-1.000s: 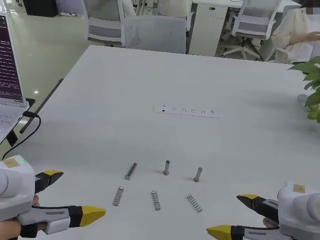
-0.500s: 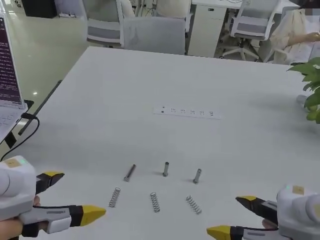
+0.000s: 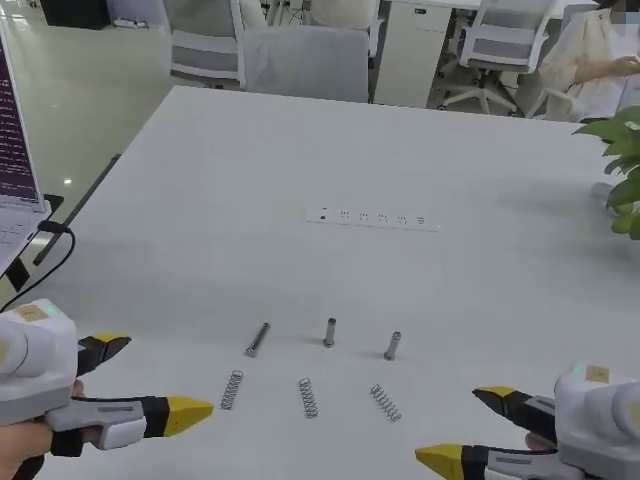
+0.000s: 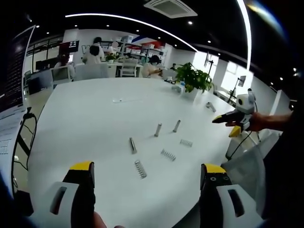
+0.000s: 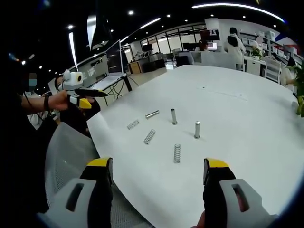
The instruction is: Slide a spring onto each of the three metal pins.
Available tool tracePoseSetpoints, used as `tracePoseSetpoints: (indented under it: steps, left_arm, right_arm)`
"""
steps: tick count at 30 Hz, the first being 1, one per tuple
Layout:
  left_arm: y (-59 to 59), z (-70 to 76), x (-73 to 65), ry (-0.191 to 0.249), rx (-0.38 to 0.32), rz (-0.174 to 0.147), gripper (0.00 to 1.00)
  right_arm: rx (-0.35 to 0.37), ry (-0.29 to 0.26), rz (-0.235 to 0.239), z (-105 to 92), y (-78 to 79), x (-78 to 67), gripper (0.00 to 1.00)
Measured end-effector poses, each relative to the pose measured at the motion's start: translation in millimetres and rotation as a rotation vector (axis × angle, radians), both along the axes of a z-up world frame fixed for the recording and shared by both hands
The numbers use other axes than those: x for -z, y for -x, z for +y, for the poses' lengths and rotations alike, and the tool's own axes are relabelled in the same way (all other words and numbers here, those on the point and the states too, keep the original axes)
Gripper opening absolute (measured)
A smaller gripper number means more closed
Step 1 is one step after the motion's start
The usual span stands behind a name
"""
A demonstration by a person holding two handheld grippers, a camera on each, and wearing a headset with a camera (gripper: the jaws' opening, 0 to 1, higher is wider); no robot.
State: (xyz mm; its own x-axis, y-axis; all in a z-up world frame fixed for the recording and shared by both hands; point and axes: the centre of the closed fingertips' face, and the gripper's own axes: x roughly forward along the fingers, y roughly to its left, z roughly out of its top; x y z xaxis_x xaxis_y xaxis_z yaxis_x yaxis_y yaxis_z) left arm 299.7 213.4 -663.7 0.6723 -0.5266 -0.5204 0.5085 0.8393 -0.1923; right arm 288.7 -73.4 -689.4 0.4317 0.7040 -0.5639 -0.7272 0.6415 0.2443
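Note:
Three metal pins sit on the white table [image 3: 250, 200]: the left pin [image 3: 258, 339] lies on its side, the middle pin [image 3: 329, 332] and right pin [image 3: 392, 346] stand upright. In front of them lie three springs [image 3: 232, 389] [image 3: 307, 397] [image 3: 385, 403], one before each pin. My left gripper [image 3: 155, 377] hovers open at the near left, apart from the springs. My right gripper [image 3: 458, 427] is open at the near right. The left gripper view shows the pins [image 4: 158, 129] and springs [image 4: 167, 155] beyond its open jaws; the right gripper view shows the same pins [image 5: 174, 116] and springs [image 5: 149, 137].
A white power strip [image 3: 372, 218] lies mid-table behind the pins. A laptop [image 3: 15, 150] and a black cable [image 3: 40, 260] are at the left edge. A green plant [image 3: 620, 170] stands at the right. Office chairs [image 3: 300, 60] line the far edge.
The head view has tilted a little, so everything sits slightly higher in the picture. Both grippers stay open in about the same places; pins and springs have not moved.

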Motion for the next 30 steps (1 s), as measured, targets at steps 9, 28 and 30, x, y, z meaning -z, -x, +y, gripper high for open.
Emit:
tracePoseSetpoints:
  steps: [9, 28, 30]
  left_arm:
    - [-12.8, -6.7, 3.7, -0.001, 0.016, 0.004, 0.89]
    - [-35.0, -10.4, 12.7, -0.003, 0.021, 0.017, 0.86]
    - [-36.5, -10.5, 14.8, -0.007, 0.02, 0.022, 0.85]
  right_arm:
    - [0.0, 0.005, 0.002, -1.0, -0.3, 0.3, 0.76]
    - [0.004, 0.003, 0.006, -2.6, -2.6, 1.6, 0.75]
    - [0.005, 0.002, 0.008, -2.4, -2.1, 1.8, 0.75]
